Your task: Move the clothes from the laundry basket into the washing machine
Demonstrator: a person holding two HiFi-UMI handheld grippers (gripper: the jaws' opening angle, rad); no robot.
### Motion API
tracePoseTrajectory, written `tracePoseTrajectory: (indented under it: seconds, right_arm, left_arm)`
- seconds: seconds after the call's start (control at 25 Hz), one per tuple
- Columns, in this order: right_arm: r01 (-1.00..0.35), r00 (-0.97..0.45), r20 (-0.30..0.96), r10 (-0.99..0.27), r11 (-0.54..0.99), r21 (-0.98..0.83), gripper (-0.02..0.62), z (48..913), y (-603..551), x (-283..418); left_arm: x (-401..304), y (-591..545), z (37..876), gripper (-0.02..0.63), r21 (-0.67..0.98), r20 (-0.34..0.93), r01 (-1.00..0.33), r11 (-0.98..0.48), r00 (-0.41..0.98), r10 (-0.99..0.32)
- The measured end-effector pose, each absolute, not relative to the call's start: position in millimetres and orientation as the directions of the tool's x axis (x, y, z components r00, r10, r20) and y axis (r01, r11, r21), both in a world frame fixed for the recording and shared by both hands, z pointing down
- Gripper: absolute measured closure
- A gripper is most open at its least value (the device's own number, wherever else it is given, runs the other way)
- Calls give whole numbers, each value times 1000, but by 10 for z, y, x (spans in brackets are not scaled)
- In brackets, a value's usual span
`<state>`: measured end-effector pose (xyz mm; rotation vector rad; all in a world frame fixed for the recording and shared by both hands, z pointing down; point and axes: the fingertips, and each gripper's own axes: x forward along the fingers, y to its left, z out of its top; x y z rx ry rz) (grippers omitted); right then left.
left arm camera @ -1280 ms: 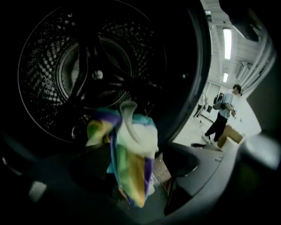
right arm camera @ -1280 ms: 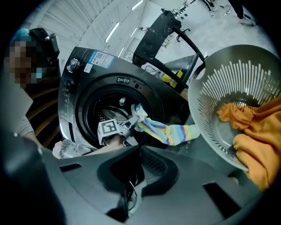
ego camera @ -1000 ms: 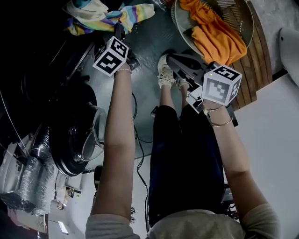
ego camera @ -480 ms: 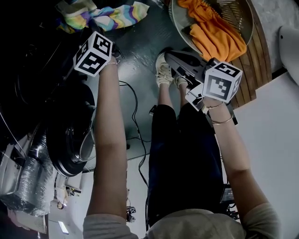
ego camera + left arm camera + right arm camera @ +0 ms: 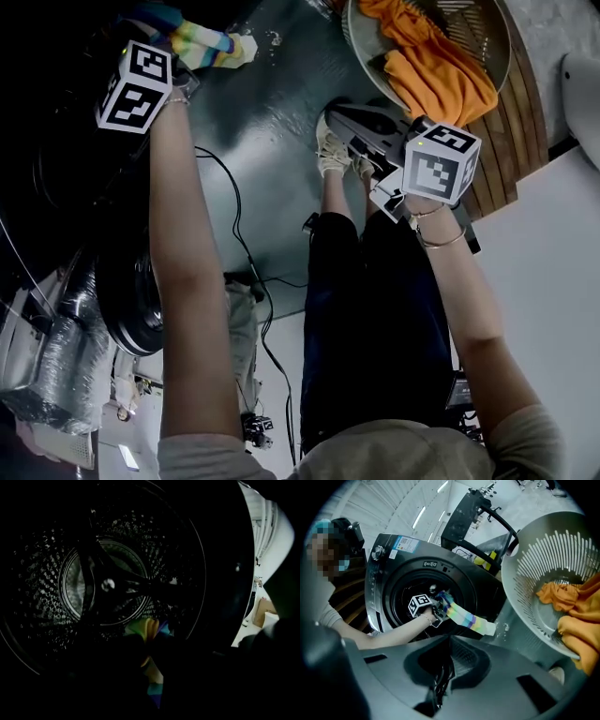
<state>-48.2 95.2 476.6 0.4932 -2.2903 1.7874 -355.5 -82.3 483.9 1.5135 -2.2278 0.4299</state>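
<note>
My left gripper (image 5: 180, 58) is shut on a rainbow-striped cloth (image 5: 214, 43) at the dark mouth of the washing machine (image 5: 393, 550). In the right gripper view, the left gripper (image 5: 438, 605) holds the striped cloth (image 5: 465, 616) so that it trails out of the opening. In the left gripper view, the drum (image 5: 108, 583) fills the frame and the cloth (image 5: 147, 630) hangs between dark jaws. My right gripper (image 5: 345, 116) is shut on nothing, just short of the laundry basket (image 5: 497, 42). Orange clothes (image 5: 436, 70) lie in that basket (image 5: 534, 564).
The person's legs and shoes (image 5: 330, 150) stand between the machine and the basket. Cables (image 5: 246, 246) run over the dark floor. The round machine door (image 5: 127, 309) hangs open at the left beside a silver duct hose (image 5: 47, 361). Wooden slats (image 5: 514, 122) lie under the basket.
The left gripper has closed on the striped cloth and carried it left and up in the head view, into the machine's opening. The right gripper has stayed in place.
</note>
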Motion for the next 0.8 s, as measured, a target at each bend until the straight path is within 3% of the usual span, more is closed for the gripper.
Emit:
tracePoseTrajectory:
  seconds: [0.08,0.16,0.44,0.8]
  right_arm:
    - [-379,-924,356,-140,206,-902,578,4804,978,-464]
    - [-381,-923,358,-142,195,-904,578,4819,995,-456]
    - [-386,-922,369,-121,199,-901,578,4850,1042,-450]
    - [-377,-926,361,-113,206,-903,578,4889,1079,-446]
  left_arm:
    - [-3497,-761,5090,566,21,568,-926,376,-299,-767]
    - [-3402,-626,5310,395,100,626,-913,395,-251,-738]
    - [-3040,144,5512,359,120,664,-871,477,-287,-690]
    - [-2530,379,6392,359,181,821,-848,498,-148,-551]
